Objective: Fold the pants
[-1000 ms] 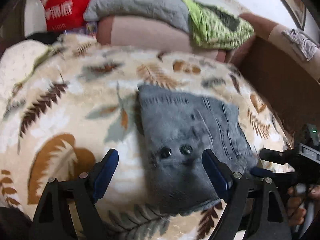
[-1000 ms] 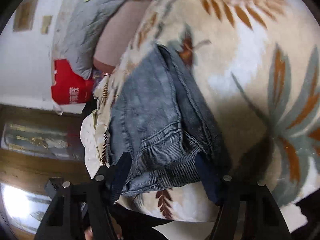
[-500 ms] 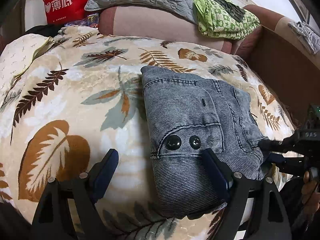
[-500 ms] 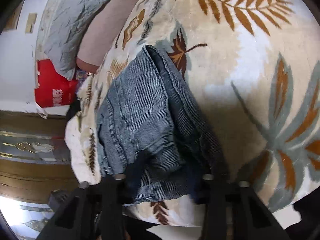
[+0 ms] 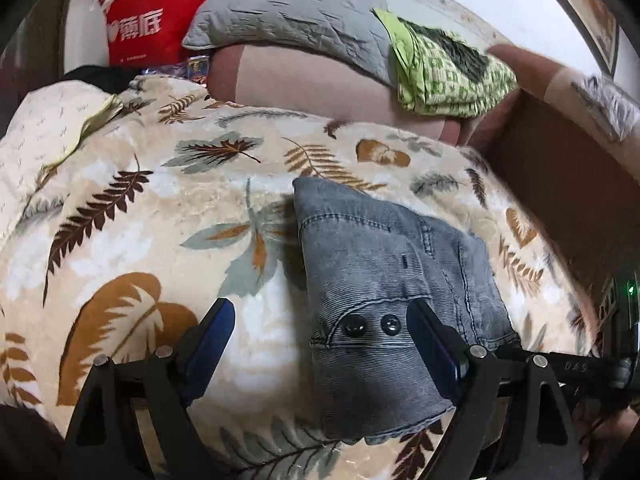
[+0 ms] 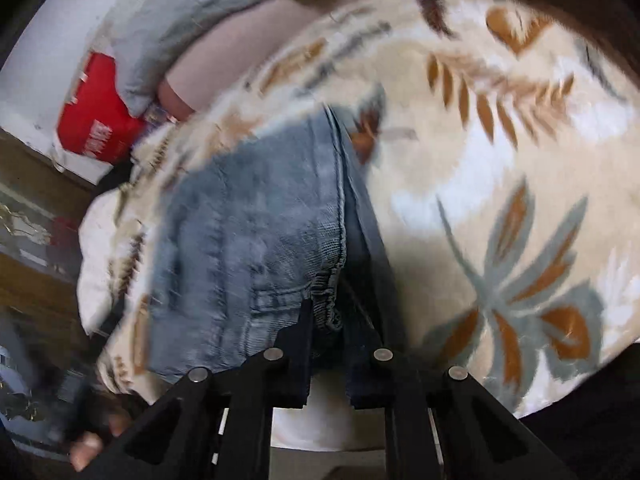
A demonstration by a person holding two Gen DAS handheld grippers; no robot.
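Pants: folded grey-blue denim pants (image 5: 384, 280) lie as a compact packet on the cream plush blanket with brown and grey-green leaf print (image 5: 132, 240), at the blanket's near-right part. Two dark round buttons (image 5: 370, 325) face up on a stitched flap at the packet's near end.
Why so placed: the packet sits flat on open blanket, seemingly so a further fold or a tidy-up can be worked from the near edge. This is a judgement; several layers already show, so the folding looks well along.
Left claw: the left gripper (image 5: 320, 344) hovers over the near end, jaws wide apart, holding nothing. Its blue-padded left finger is over bare blanket; the right finger is over the denim just right of the buttons. Whether either touches the cloth I cannot tell.
Right claw: the right gripper (image 6: 328, 320), seen blurred in its own view, has its jaws drawn close together on a bunched, ribbed edge of the denim at the packet's near right side. It appears clamped on that edge.
Why so held: one claw pinches the layered edge to keep it from slipping; the other stands spread, probably ready to take the near end.
Surroundings: far side, a grey quilted pillow (image 5: 288, 8), a green patterned cloth bundle (image 5: 448, 72) to its right, a red bag with white lettering (image 5: 148, 24) at far left.
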